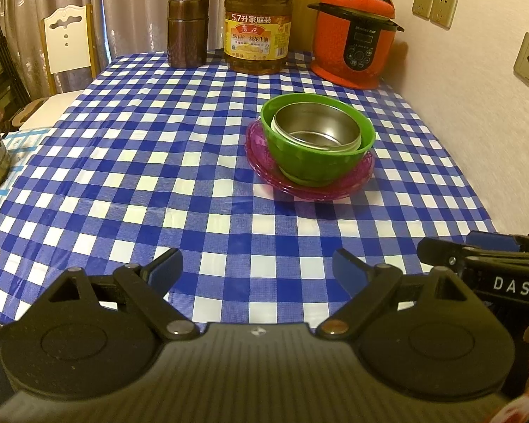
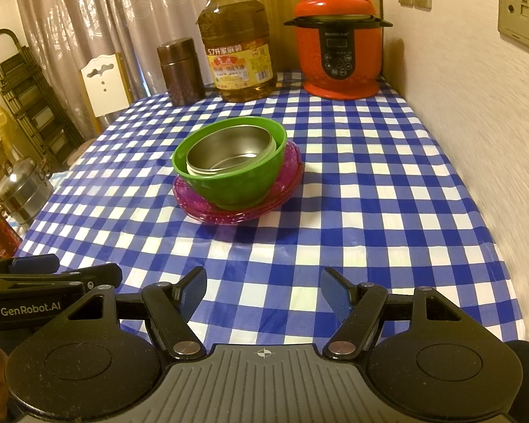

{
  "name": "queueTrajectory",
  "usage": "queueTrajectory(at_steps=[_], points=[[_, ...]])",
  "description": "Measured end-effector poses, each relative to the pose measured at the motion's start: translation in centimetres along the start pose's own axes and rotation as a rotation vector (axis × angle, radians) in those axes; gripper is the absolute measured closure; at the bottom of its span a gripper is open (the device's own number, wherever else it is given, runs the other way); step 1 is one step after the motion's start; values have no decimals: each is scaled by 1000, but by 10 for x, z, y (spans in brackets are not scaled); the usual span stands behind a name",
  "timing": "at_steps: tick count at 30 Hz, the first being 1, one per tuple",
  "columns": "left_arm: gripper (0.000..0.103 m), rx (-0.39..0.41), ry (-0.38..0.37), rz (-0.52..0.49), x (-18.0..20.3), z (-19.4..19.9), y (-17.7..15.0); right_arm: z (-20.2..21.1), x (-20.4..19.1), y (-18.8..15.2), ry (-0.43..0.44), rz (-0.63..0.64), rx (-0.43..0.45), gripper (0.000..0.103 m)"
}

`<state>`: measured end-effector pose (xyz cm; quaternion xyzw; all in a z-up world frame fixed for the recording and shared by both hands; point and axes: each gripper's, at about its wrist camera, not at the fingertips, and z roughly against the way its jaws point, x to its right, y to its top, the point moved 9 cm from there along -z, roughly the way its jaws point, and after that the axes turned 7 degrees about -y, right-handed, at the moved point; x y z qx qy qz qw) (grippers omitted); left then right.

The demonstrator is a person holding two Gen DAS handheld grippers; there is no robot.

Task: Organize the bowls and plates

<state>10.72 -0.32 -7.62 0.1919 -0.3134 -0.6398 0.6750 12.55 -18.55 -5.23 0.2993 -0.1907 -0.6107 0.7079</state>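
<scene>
Stack: a steel bowl (image 1: 315, 128) sits tilted inside a green bowl (image 1: 317, 160), which stands on pink plates (image 1: 321, 185); at least two plate rims show, one on the other.
Stack place: on the tabletop (image 1: 158, 176), at about 1 o'clock in the left wrist view and about 11 o'clock in the right wrist view, well apart from both tools.
Steel bowl: leans against the green bowl's wall, its rim lower toward the camera.
Left tool (image 1: 257, 264): fingers spread wide, nothing between the blue pads (image 1: 165, 268), only checked cloth below; it hangs over the near edge at 6 o'clock.
Right tool (image 2: 263, 290): fingers spread apart, nothing between them, over the near edge at 6 o'clock in its own view; it also shows at 3 o'clock in the left wrist view, just beside the left tool.
Back row: a brown canister (image 1: 188, 31) at 11 o'clock, an oil jug (image 1: 257, 24) at 12 o'clock just beside it, a red pressure cooker (image 1: 356, 35) at 1 o'clock near the wall.
Tabletop cover: blue and white checked cloth, creased across the middle.
Left edge: a steel pot (image 2: 23, 190) at 9 o'clock in the right wrist view, beyond the cloth.
Beyond the tabletop: a white chair back (image 1: 67, 40) at 10 o'clock, before a curtain.
</scene>
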Motion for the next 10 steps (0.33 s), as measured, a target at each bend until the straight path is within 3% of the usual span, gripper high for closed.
queueTrajectory(at_steps=[10], points=[[12,11,-8,7,-3,1,-1,0,0,0,-1,0,0,32]])
